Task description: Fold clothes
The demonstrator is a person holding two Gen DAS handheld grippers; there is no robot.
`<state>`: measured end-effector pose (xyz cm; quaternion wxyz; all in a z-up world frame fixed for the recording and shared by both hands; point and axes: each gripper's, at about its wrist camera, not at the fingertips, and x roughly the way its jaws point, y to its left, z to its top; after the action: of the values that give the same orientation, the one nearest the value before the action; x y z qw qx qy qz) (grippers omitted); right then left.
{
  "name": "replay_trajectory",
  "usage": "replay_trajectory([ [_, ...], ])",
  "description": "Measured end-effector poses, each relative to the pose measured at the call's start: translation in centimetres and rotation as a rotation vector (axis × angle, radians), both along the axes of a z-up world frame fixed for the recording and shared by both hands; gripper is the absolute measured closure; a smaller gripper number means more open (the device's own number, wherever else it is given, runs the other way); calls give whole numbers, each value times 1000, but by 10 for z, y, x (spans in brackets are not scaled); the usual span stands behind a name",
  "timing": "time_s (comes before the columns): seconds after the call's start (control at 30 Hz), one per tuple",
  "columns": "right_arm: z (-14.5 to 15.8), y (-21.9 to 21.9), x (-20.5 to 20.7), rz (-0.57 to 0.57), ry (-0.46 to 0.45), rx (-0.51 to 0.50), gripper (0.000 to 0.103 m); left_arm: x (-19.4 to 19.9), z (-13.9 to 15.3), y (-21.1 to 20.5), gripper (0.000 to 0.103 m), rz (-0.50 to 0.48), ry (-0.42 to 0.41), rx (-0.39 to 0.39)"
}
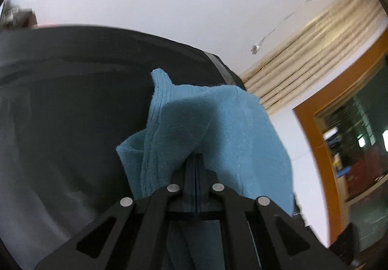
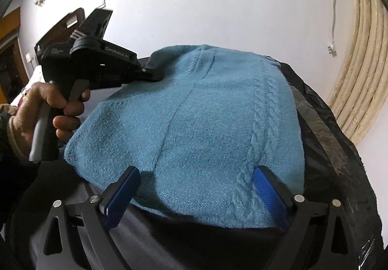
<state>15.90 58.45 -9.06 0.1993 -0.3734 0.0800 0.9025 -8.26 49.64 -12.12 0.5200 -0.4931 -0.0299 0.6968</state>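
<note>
The left gripper (image 1: 197,160) had its fingers pinched on a fold of the blue sweater (image 2: 198,124). The right gripper (image 2: 194,187) had its fingers (image 2: 121,194) spread at the near hem. The sweater lay flat on the dark bench (image 2: 339,148), its length running away from the right wrist camera.

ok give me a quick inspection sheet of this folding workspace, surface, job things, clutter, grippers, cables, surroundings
surface: dark cloth-covered surface, with a clear plastic strip along its right edge.
job's things: blue knitted sweater lying spread on the surface, cable pattern up; one edge is lifted and bunched at the left gripper.
clutter: nothing seen on the surface besides the sweater.
grippers: left gripper shut on the sweater's fabric, held in a hand; right gripper open, blue pads either side of the sweater's near edge, not pressing it.
cables: white cable running down the wall to a socket.
surroundings: white wall, cream curtain, orange wooden door frame.
</note>
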Motion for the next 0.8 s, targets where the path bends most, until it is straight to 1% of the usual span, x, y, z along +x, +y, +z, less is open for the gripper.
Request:
replay_trajectory([
  [0.07, -1, 3, -2, -2, -3, 2, 5, 7, 3, 2, 100, 0, 48, -20],
  [0.23, 0, 2, -4, -5, -7, 7, 5, 17, 4, -1, 100, -3, 144, -31],
  [0.37, 0, 1, -4, -7, -12, 11, 5, 30, 8, 1, 100, 4, 235, -71],
  [0.43, -1, 1, -5, -8, -13, 13, 5, 32, 9, 4, 100, 7, 235, -82],
  [0.53, 0, 1, -5, -20, -10, 19, 5, 30, 8, 3, 100, 1, 201, -81],
  [0.6, 5, -3, -6, -45, -4, 36, 5, 31, 8, 1, 100, -10, 205, -85],
  [0.63, 8, -5, -7, -53, 2, 42, 5, 32, 8, 0, 100, -16, 210, -88],
  [0.73, 31, -18, -15, -20, 75, 49, 5, 34, 9, -3, 100, -23, 215, -91],
  [0.8, 40, -29, -25, 7, 81, 90, 5, 34, 8, -5, 100, -23, 211, -89],
])
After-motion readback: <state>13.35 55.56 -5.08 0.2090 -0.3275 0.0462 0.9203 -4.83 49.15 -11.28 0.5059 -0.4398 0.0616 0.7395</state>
